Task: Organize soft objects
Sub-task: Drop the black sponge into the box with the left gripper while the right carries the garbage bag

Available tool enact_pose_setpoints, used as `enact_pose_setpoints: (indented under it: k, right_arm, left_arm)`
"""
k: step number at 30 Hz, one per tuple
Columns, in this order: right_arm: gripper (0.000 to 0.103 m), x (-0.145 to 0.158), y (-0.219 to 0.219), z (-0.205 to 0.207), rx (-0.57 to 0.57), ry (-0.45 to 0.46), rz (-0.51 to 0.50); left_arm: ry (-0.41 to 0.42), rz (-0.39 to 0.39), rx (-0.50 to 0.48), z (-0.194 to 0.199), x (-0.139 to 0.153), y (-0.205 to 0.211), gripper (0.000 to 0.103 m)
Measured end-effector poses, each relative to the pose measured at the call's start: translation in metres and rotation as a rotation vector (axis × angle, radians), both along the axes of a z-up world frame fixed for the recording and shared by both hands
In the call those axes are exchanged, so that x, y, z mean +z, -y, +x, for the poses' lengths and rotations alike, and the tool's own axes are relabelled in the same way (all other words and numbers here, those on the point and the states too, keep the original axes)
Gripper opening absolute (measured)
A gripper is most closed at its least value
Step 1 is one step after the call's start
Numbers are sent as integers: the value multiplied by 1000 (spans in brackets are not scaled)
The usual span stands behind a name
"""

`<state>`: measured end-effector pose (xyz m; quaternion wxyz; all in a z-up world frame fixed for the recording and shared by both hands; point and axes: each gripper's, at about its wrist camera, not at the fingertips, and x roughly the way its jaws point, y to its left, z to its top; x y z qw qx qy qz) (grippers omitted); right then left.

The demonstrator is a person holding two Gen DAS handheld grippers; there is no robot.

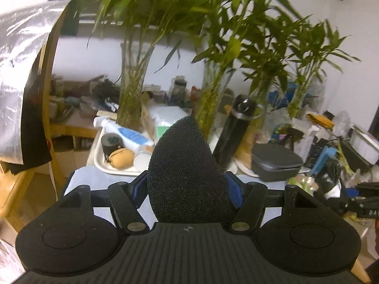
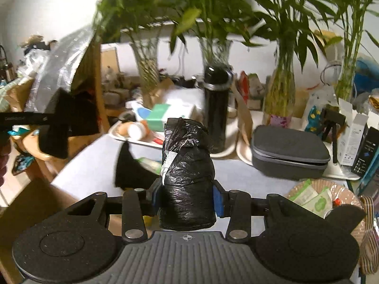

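Clamped between the blue-padded fingers of the left gripper (image 1: 188,184) stands a black teardrop-shaped foam sponge (image 1: 183,168), its pointed tip up, held clear above the pale blue counter (image 1: 83,177). Beyond it lie a white tray (image 1: 100,163) with a tan rounded pouch (image 1: 122,157) and a white tube, a tall black flask (image 1: 234,130), a grey zipped case (image 1: 276,165) and glass vases of green bamboo (image 1: 132,87). On the other side, the right gripper (image 2: 187,197) has its fingers pressed against a roll of crinkled black plastic bags (image 2: 186,179), upright and off the counter. A second black foam piece (image 2: 130,168) lies on the counter behind it, near the tray.
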<state>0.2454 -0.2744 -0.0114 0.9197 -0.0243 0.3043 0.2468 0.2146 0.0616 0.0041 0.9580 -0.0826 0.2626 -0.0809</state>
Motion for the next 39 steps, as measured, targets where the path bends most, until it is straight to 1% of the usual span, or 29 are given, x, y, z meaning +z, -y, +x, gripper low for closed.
enact_pose_setpoints:
  k: [3, 5, 8, 10, 13, 16, 21, 24, 27, 29, 30, 31, 32, 33, 35, 36, 39]
  right_arm:
    - [45, 14, -2, -20, 8, 11, 9]
    - [45, 22, -3, -33, 8, 14, 10]
    - [45, 26, -5, -47, 9, 3, 2]
    - [45, 26, -7, -58, 14, -10, -8]
    - [45, 23, -11, -72, 23, -26, -18]
    - [46, 21, -12, -86, 18, -49, -18]
    - [46, 18, -15, -105, 9, -81, -32]
    - [46, 16, -19, -113, 3, -109, -38]
    - [46, 12, -24, -117, 14, -149, -36]
    - [47, 5, -29, -114, 54, -200, -43]
    - [58, 2, -31, -113, 72, -206, -41]
    - [80, 1, -33, -115, 69, -197, -46]
    - [89, 2, -34, -118, 58, -169, -55]
    - [98, 4, -34, -123, 59, -136, -59]
    - [100, 8, -34, -130, 70, -107, -63]
    - [103, 9, -32, -132, 61, -107, -68]
    - [103, 6, -26, -131, 24, -108, -72]
  left_arm:
    - [8, 3, -32, -14, 16, 9, 66]
    - [12, 29, -51, -25, 26, 17, 66]
    - [13, 66, -88, -42, 37, 27, 66]
    - [-9, 72, -109, -51, 42, 32, 66]
    - [-57, 86, -145, -63, 44, 41, 66]
    - [-110, 110, -187, -72, 39, 49, 66]
    - [-216, 109, -214, -79, 27, 56, 66]
    - [-295, 101, -220, -80, 17, 60, 66]
    - [-351, 86, -243, -80, 10, 61, 66]
    - [-423, 85, -238, -75, 1, 63, 69]
    - [-452, 75, -227, -71, -4, 62, 70]
    - [-473, 53, -225, -67, -10, 60, 73]
    - [-491, 29, -223, -64, -15, 58, 78]
    - [-507, 6, -218, -63, -20, 54, 80]
    - [-500, -14, -205, -67, -22, 49, 84]
    - [-483, -15, -199, -71, -21, 47, 85]
    - [-455, -14, -199, -81, -17, 44, 86]
